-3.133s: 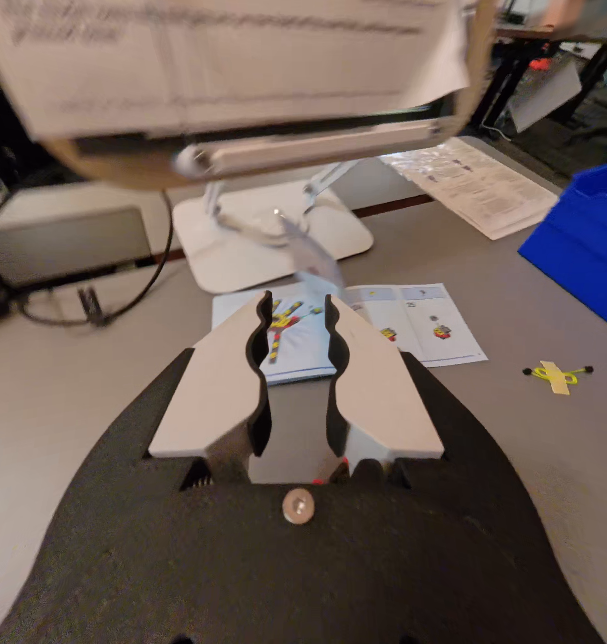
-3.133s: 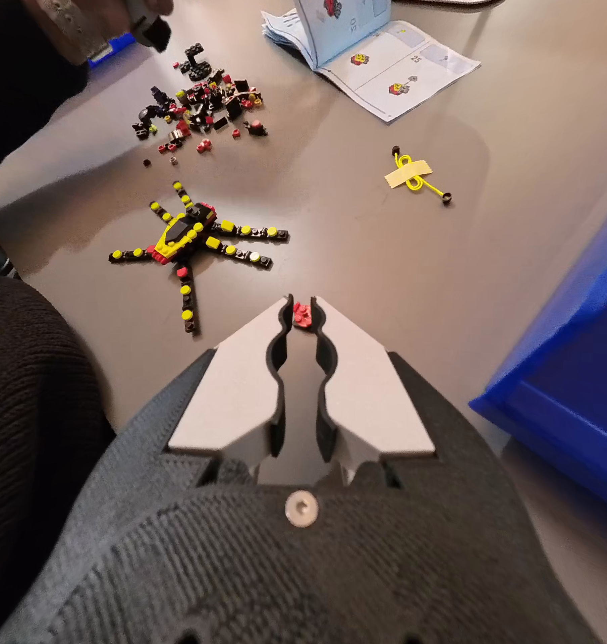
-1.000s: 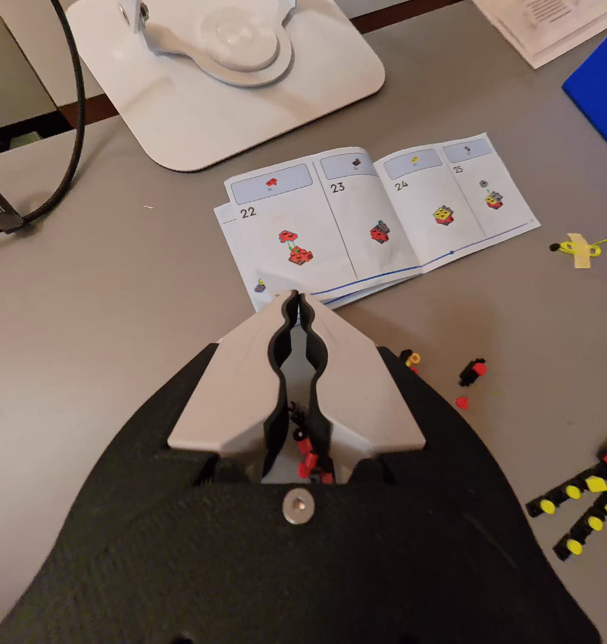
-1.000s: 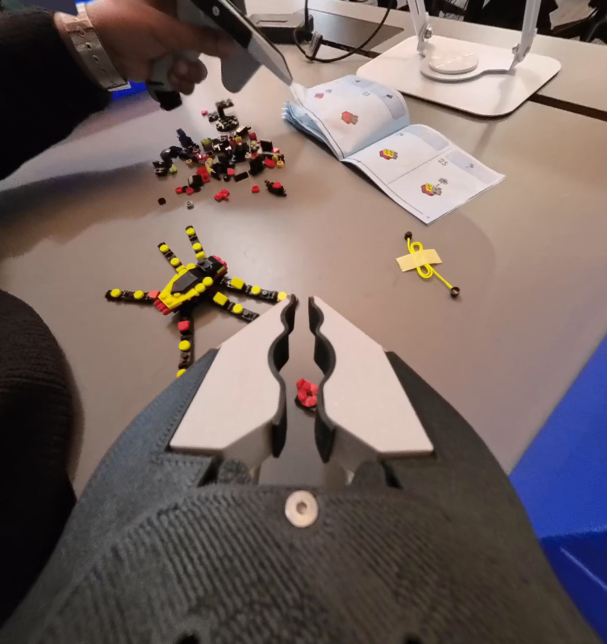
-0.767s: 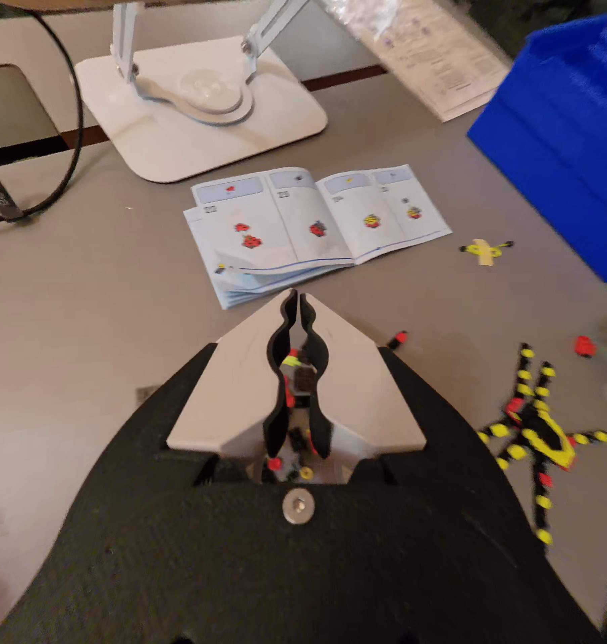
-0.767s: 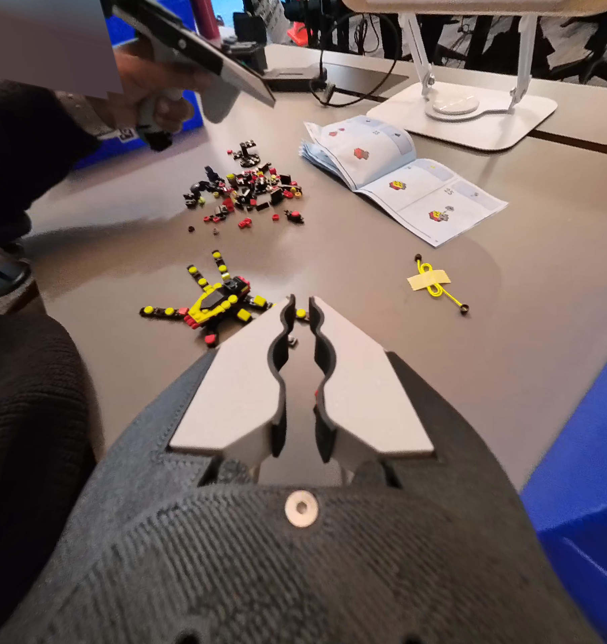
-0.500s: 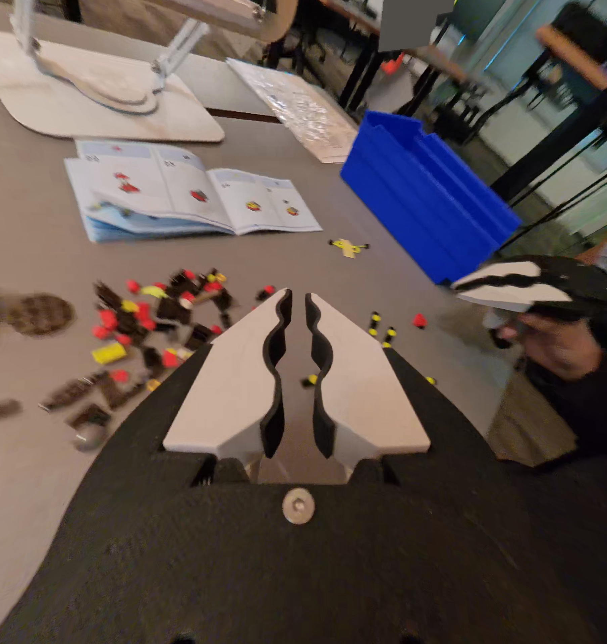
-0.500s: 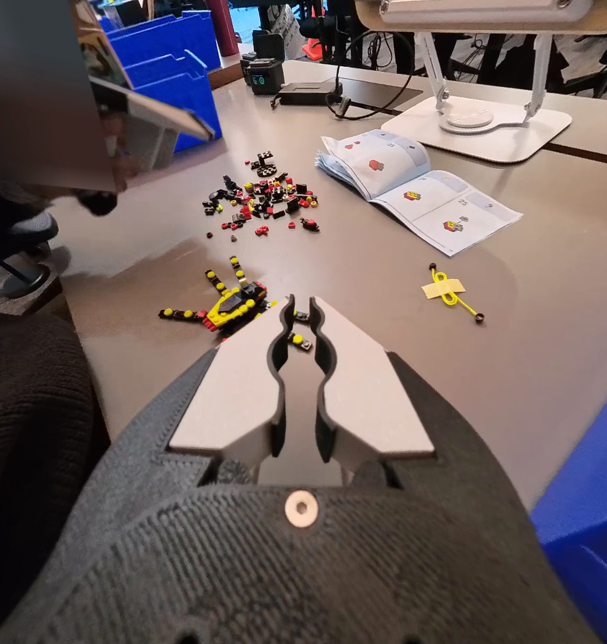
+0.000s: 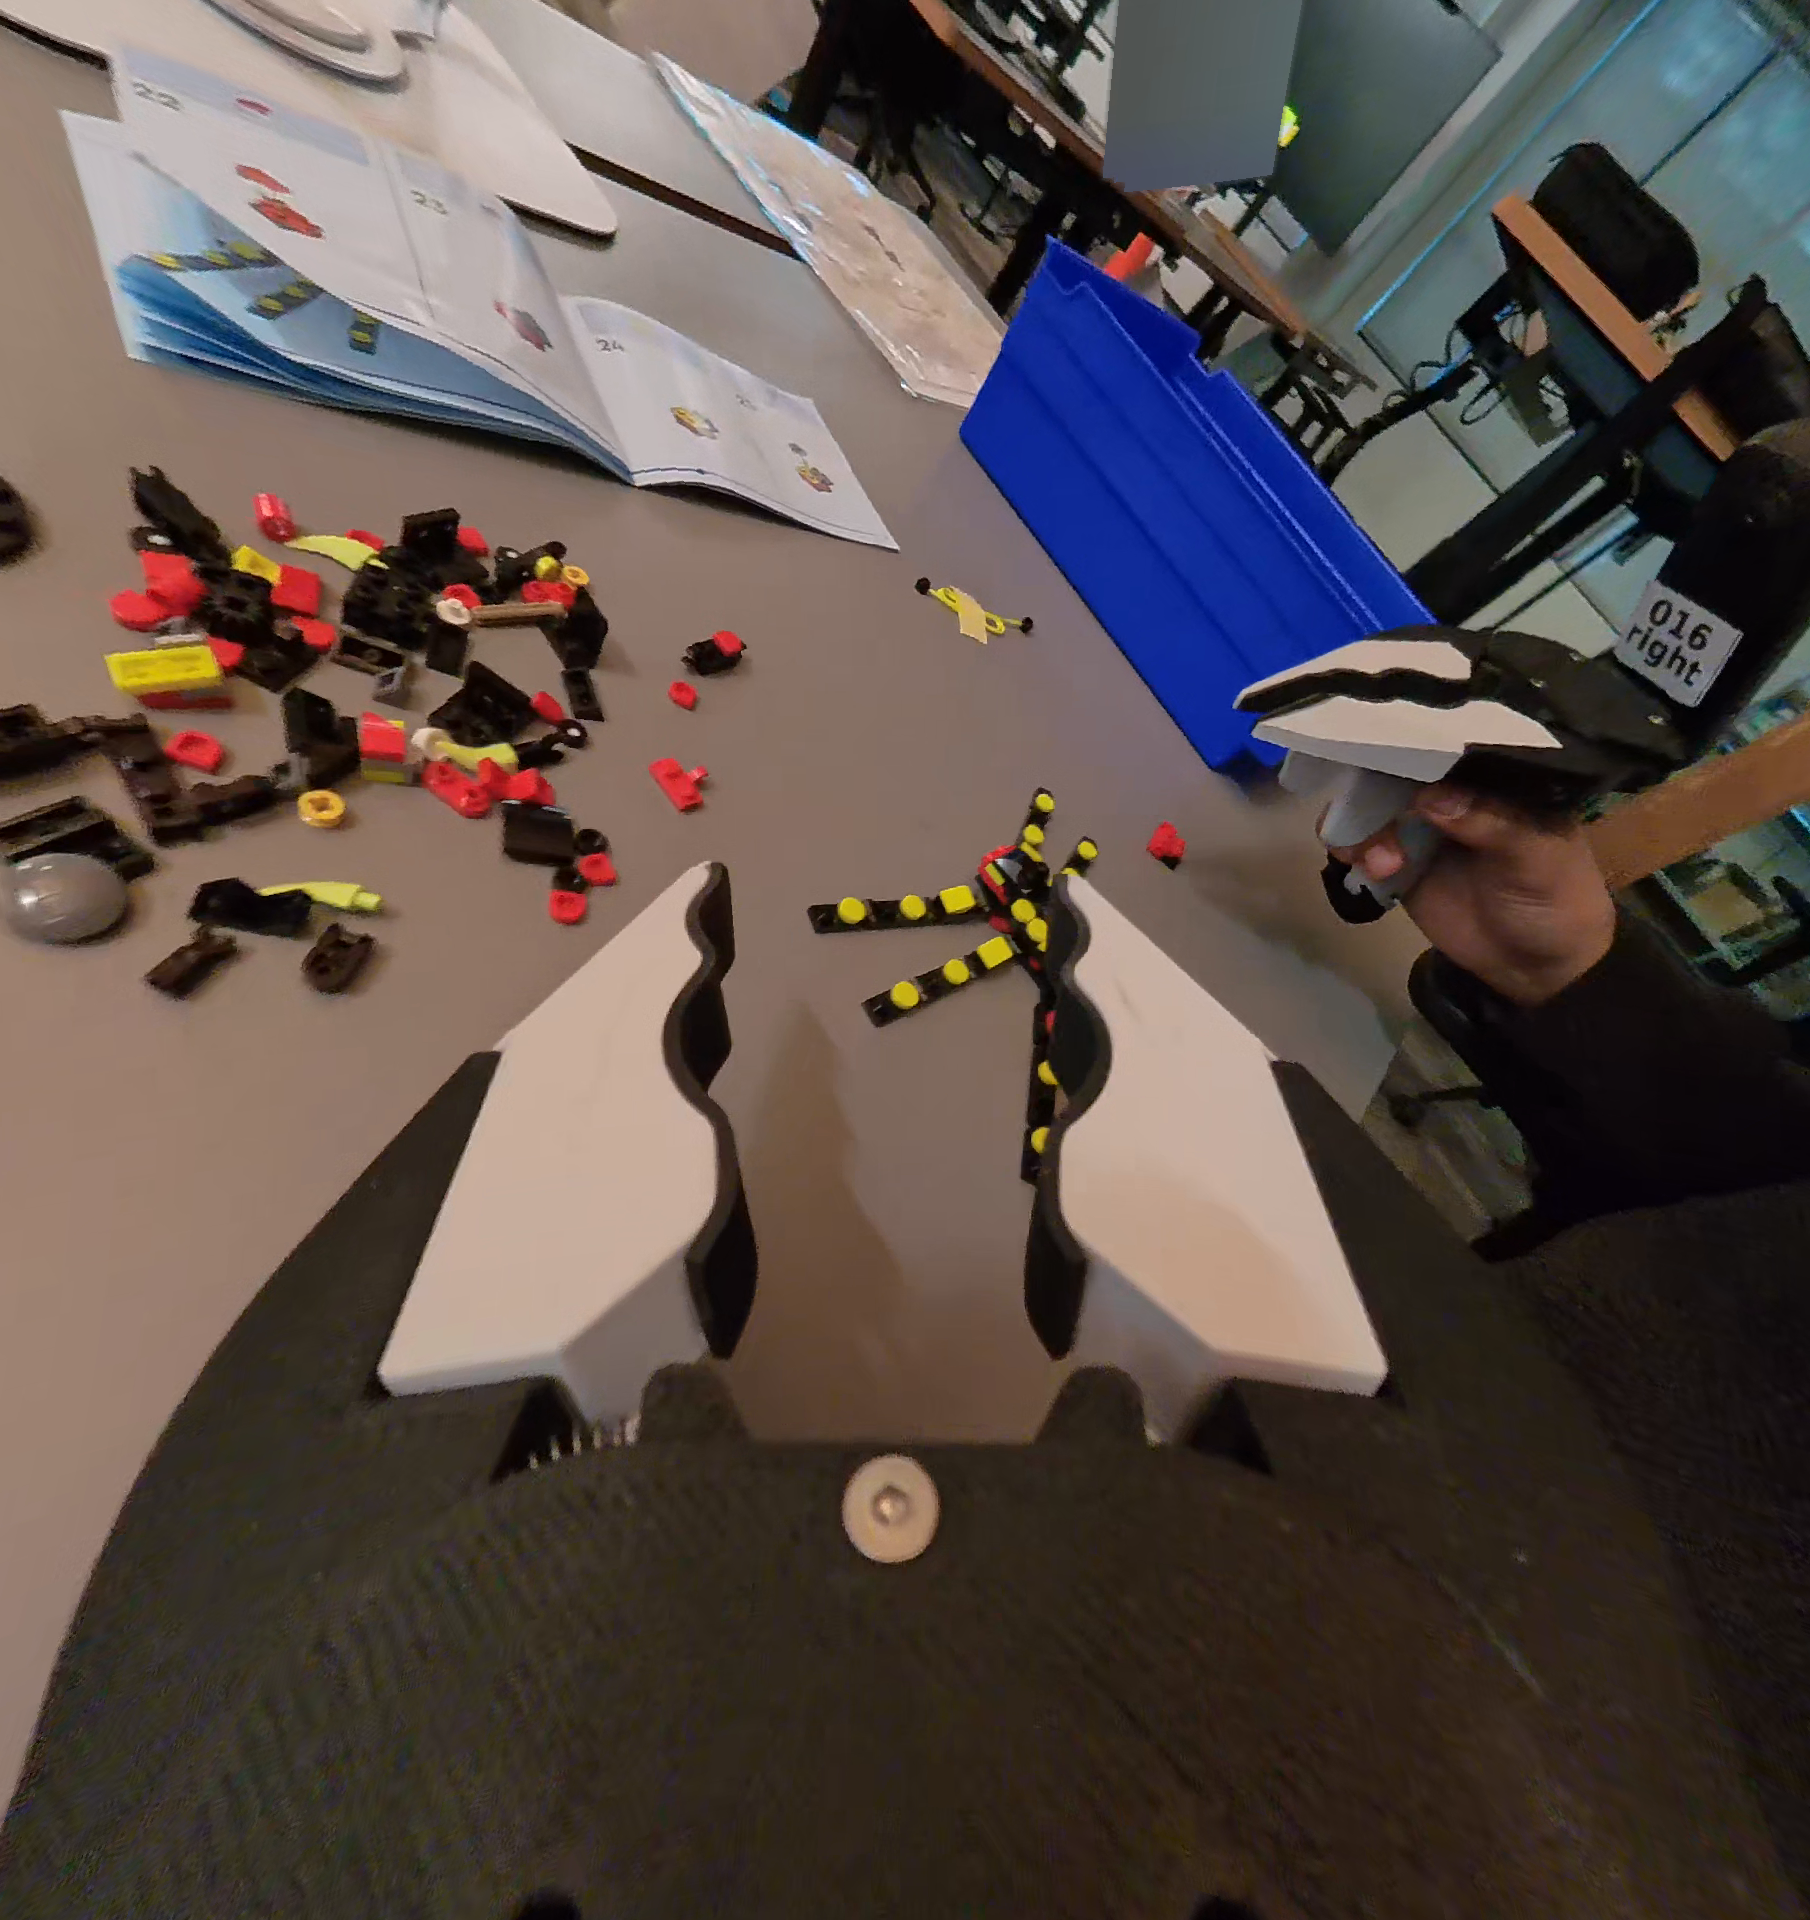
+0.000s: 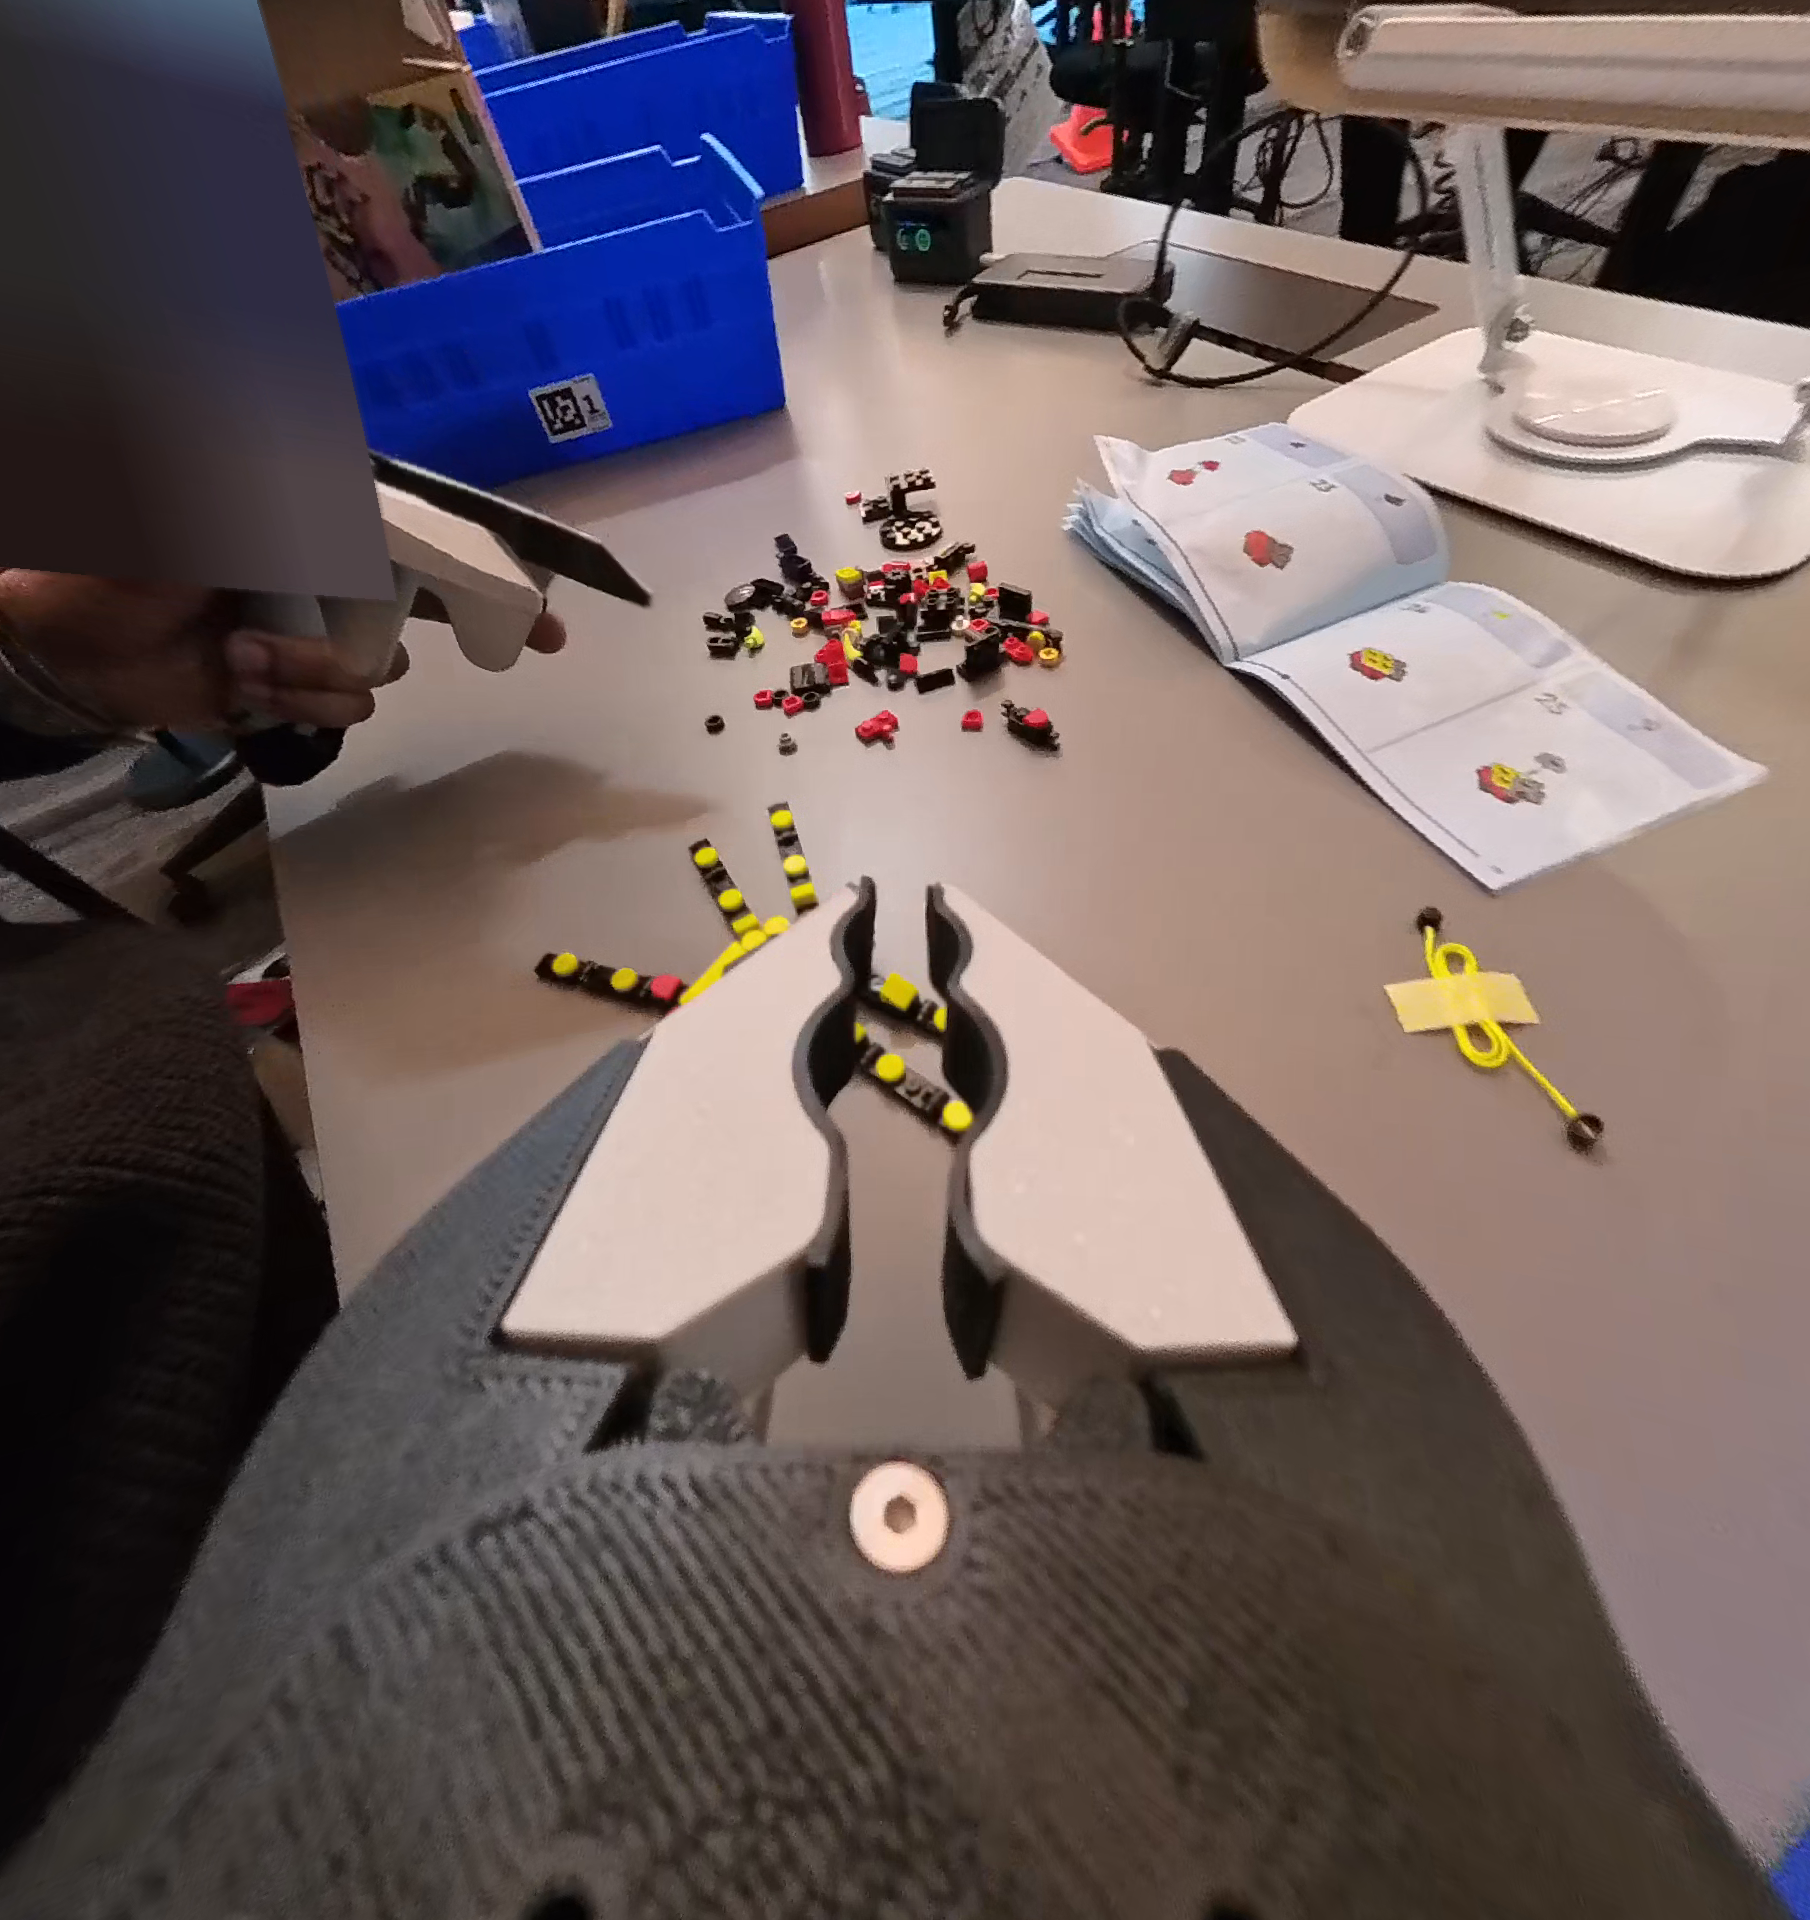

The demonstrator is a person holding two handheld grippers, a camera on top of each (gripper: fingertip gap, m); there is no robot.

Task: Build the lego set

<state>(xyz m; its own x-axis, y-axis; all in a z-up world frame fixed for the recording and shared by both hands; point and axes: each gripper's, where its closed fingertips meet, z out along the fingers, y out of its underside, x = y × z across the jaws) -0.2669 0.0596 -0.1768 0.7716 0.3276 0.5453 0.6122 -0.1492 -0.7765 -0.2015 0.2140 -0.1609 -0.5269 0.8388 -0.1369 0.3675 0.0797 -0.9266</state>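
Observation:
A black, yellow and red spider-like lego model (image 9: 994, 920) lies on the grey table, just beyond my left gripper (image 9: 890, 881), which is open wide and empty. The model's legs also show in the right wrist view (image 10: 719, 883), partly hidden under my right gripper (image 10: 898, 896). That gripper hovers over the model with its jaws nearly together and nothing between them; it also shows in the left wrist view (image 9: 1400, 696). A pile of loose black, red and yellow pieces (image 9: 361, 675) lies to the left. A single small red piece (image 9: 1166, 842) lies right of the model.
An open instruction booklet (image 10: 1400, 644) lies beyond the pile (image 10: 880, 623). A yellow string with tape (image 10: 1462, 1008) lies to the right. Blue bins (image 10: 568, 343) stand at the far left, another blue bin (image 9: 1171, 499) at the right. A white lamp base (image 10: 1607, 436) is at the back. My right fingertips sit around 20 centimeters from my left ones.
My left gripper has opened wide and come nearer the model. My right gripper has moved forward over the model's legs, its gap unchanged.

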